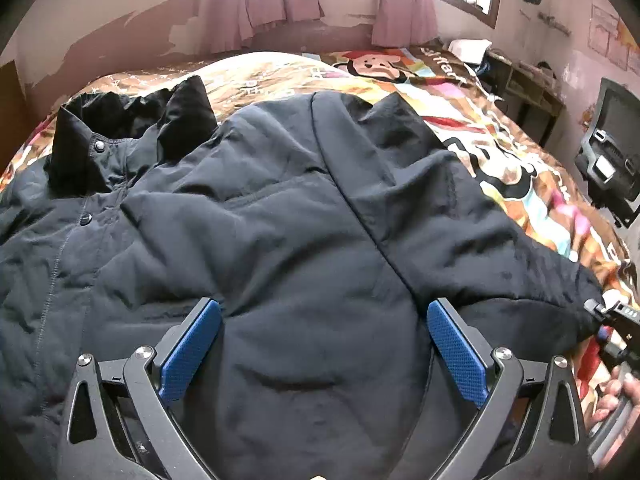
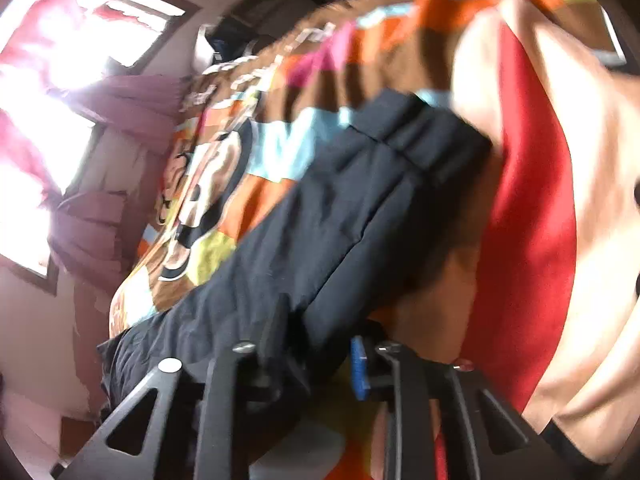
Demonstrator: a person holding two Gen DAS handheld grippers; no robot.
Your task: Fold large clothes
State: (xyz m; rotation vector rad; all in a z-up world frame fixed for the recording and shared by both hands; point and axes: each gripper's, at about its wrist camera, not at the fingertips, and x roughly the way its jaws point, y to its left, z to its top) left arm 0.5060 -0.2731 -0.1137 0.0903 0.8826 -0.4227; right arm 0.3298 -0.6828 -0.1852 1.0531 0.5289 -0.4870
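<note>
A large dark navy padded jacket [image 1: 280, 220] lies spread on the bed, collar [image 1: 88, 148] at the far left. My left gripper [image 1: 324, 320] is open just above the jacket's body, blue pads wide apart and empty. One sleeve [image 1: 500, 264] runs to the right edge, where my right gripper [image 1: 612, 320] holds its cuff end. In the blurred, tilted right wrist view the right gripper [image 2: 320, 364] is shut on the sleeve [image 2: 340, 220], with dark cloth between its fingers.
A colourful cartoon bedspread [image 1: 500, 160] covers the bed under the jacket. Pink curtains [image 1: 264, 0] and a window stand at the back wall. A desk with shelves [image 1: 528, 84] and a black chair [image 1: 612, 152] stand to the right of the bed.
</note>
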